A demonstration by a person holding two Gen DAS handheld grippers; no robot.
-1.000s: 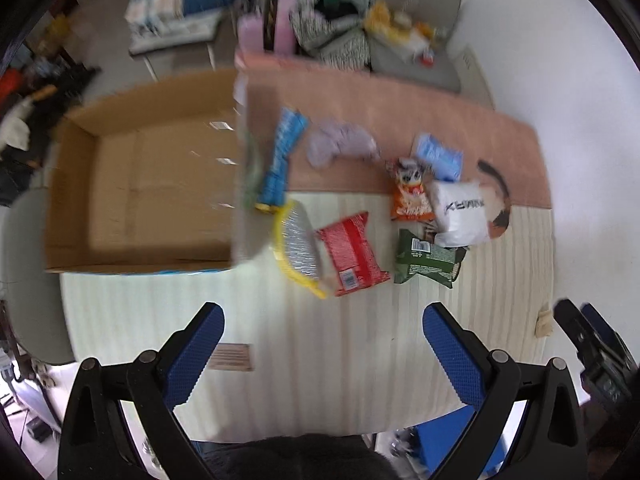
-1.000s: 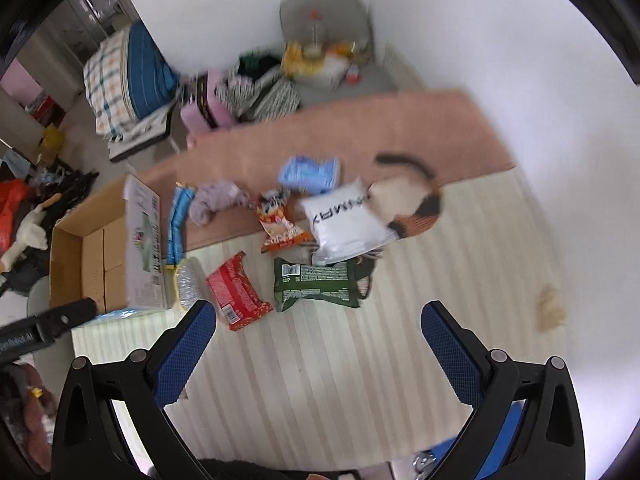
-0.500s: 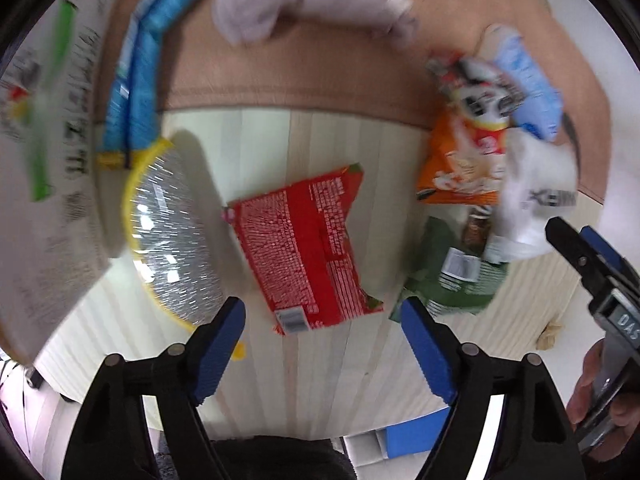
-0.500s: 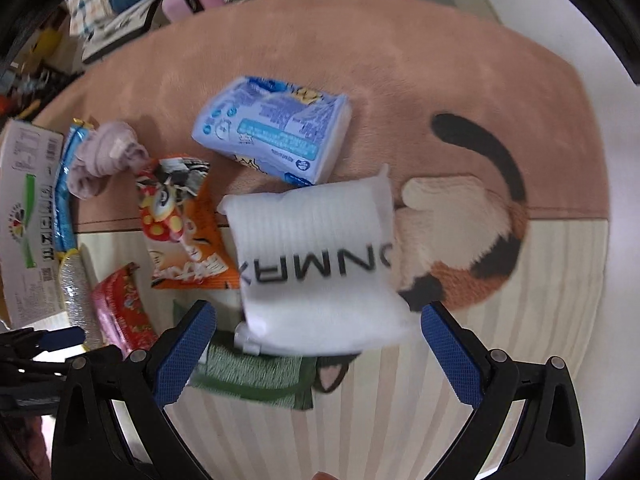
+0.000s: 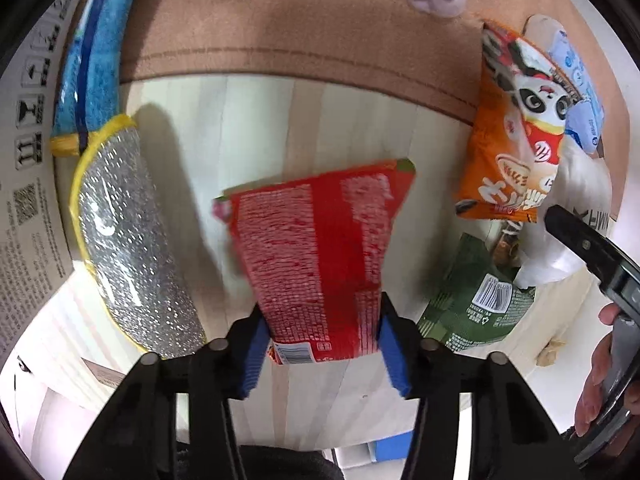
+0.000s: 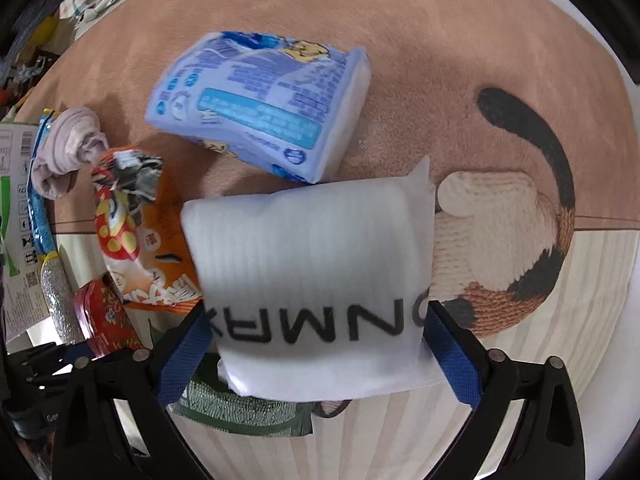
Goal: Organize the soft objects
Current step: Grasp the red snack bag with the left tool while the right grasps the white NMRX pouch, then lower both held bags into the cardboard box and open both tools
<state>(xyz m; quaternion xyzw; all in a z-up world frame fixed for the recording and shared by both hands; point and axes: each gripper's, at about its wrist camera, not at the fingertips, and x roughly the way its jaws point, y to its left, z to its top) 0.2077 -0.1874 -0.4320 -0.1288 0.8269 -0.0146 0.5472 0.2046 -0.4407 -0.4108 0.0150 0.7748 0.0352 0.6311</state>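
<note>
Soft packets, several, lying on a striped cream mat (image 5: pixel 256 120) that adjoins a tan plush rug (image 6: pixel 420 40) with a calico cat motif. Red crinkled snack packet (image 5: pixel 316 256): lower end pinched between the blue pads of the left claw (image 5: pixel 320 344), its upper end reaching away over the mat. White foam pouch with black lettering (image 6: pixel 316 280): sits between the blue pads of the right claw (image 6: pixel 320 344), both pads at its side edges; firm pressure cannot be told. Under the pouch's near edge, a green foil packet (image 6: pixel 240 412), partly covered. Left of the pouch, touching it, an orange panda-print snack bag (image 6: pixel 136 240). Beyond the pouch, on the rug, a pale blue printed tissue pack (image 6: pixel 260 112), its near corner overlapped by the pouch. Lilac rolled sock or cloth (image 6: pixel 68 148) farther left on the rug. In the left wrist view, left of the red packet and apart from it: a silver sparkly pad with yellow trim (image 5: pixel 128 256), above it a blue textured cloth strip (image 5: pixel 88 72), and at the frame edge a printed cardboard box wall (image 5: pixel 28 160).
</note>
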